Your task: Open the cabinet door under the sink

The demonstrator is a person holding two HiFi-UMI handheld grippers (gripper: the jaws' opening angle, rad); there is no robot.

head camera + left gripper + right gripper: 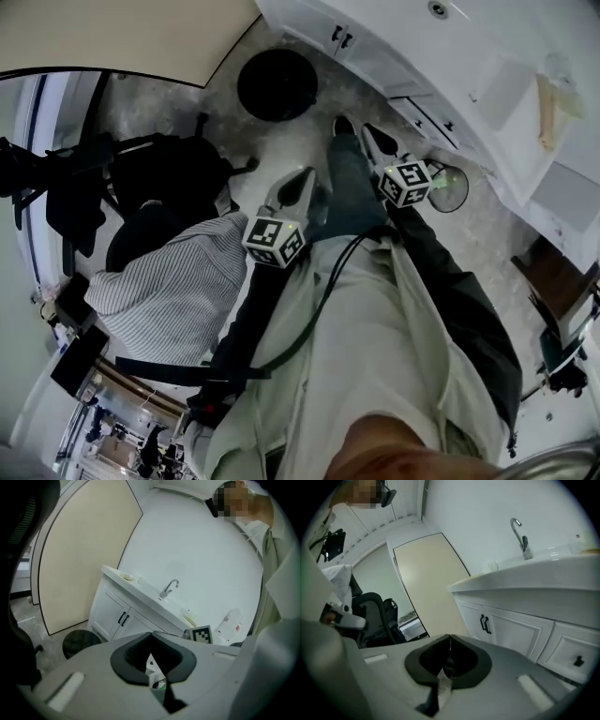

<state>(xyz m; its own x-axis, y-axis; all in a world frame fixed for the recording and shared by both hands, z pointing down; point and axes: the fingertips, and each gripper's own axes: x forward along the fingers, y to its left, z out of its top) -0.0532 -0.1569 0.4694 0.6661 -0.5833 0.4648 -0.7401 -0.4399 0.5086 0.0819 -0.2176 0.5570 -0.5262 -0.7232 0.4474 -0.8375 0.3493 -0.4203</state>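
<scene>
Right gripper view shows the cabinet door (513, 632) ahead, apart from the right gripper's (450, 637) closed jaws.

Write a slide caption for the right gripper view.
Shut right gripper faces the closed cabinet doors under the sink.

The left gripper (302, 183) and right gripper (375, 139) are held out side by side over the person's legs, each tapering to a closed point. Ahead of the left gripper a round black bin (277, 84) stands on the floor. Beyond the right gripper, well apart from it, are the white cabinet doors (323, 33) with paired black handles (342, 38). A black chair (159, 178) stands off to the left gripper's left.
</scene>
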